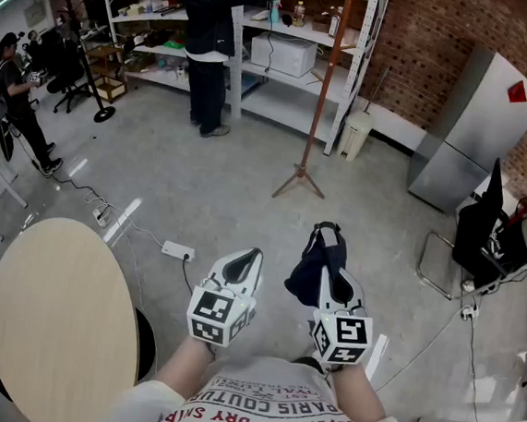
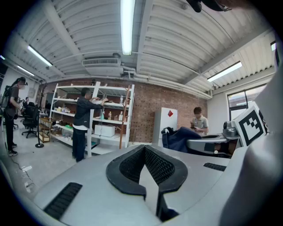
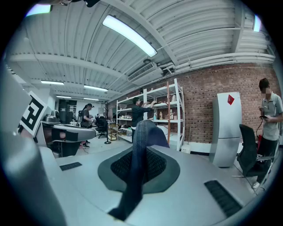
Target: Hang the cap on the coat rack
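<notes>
A dark navy cap (image 1: 309,275) hangs from my right gripper (image 1: 330,266), which is shut on a strip of its fabric. In the right gripper view the cloth (image 3: 148,132) runs up between the pads of that gripper (image 3: 140,167). My left gripper (image 1: 243,261) is beside it, to the left, shut with nothing held (image 2: 146,165). The coat rack (image 1: 323,91) is a thin brown pole on a tripod base, standing on the floor well ahead of both grippers, in front of the shelves. The coat rack (image 3: 168,110) also shows in the right gripper view, far off.
A round wooden table (image 1: 59,316) is close at my left. A white power strip (image 1: 178,251) and cable lie on the floor. A person (image 1: 211,33) stands at the white shelving (image 1: 297,56). A grey fridge (image 1: 475,133) and a black chair (image 1: 484,236) are at right.
</notes>
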The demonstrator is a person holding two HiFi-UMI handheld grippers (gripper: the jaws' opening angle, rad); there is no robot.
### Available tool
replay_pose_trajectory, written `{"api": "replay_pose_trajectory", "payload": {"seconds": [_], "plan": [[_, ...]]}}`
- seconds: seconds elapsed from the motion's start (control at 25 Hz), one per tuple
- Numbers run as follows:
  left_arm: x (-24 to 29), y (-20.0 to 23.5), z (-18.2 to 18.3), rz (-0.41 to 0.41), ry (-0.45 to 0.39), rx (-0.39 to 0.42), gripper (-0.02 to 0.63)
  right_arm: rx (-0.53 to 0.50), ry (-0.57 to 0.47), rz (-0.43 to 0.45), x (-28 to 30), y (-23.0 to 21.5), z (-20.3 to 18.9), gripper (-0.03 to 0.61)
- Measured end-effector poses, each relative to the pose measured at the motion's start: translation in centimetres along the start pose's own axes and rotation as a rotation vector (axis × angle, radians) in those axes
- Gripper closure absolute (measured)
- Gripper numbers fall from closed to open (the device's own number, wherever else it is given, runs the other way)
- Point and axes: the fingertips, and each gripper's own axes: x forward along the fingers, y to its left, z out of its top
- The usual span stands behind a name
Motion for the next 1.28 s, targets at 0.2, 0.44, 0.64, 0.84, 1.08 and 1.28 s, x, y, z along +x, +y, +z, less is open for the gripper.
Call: {"api": "replay_pose_trajectory", "payload": {"seconds": [0.2,0.44,0.64,0.84,1.08,1.28], "plan": [[0.7,0.0,0.3,-0.005,-0.002,-0.003,0.607,-0.002,0.007,-0.005,0.3,-0.5,0.1,0.559],[1.4,0.3,0.4,-0.011,-0.003,-0.01,0.607,0.005,0.01,-0.013,0.8,-0.9,0.2,0.56],[2.1,0.6,0.0,-0.01,0.003,-0.022,0.607,0.046,0.011,-0.025,1.4,-1.8,0.2,0.558],[4.2,0.4,-0.4,-0.008,0.024,-0.032,0.607,0.053,0.016,-0.01,2.7,-3.3,0.4,0.558],[10.2,-0.6,-0.5,0.007,0.043,-0.034,0.607,0.062,0.034,0.02,6.2,-8.4,-0.2,0.558],[17.0,-1.4,1.3,0.047,0.039,-0.023,0.607,0.06,0.029,0.068,10.6,-14.6,1.1,0.558]]}}
